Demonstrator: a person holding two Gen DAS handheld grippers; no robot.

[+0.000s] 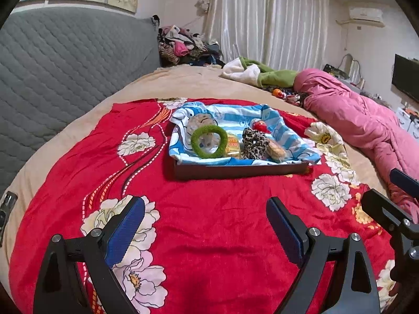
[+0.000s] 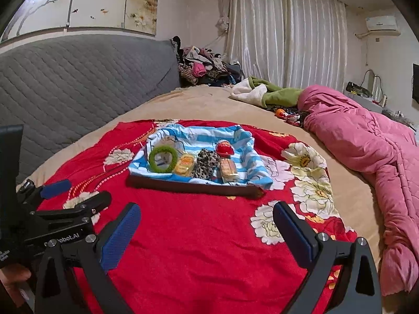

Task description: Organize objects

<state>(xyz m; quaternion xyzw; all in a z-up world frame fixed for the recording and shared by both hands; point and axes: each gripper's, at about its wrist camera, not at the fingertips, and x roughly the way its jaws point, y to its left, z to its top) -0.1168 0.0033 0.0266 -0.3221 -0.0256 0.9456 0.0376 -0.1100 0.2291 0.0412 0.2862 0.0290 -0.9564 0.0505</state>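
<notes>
Both the left gripper [image 1: 205, 225] and right gripper [image 2: 207, 231] are black frames with silver screws and ribbed blue-padded jaws.

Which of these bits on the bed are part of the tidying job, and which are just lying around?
Part of the job: dark tray lined with a blue striped cloth, green ring, leopard scrunchie, wrapped snacks, red toy.

Just lying about: pink quilt, green blanket, clothes pile.
</notes>
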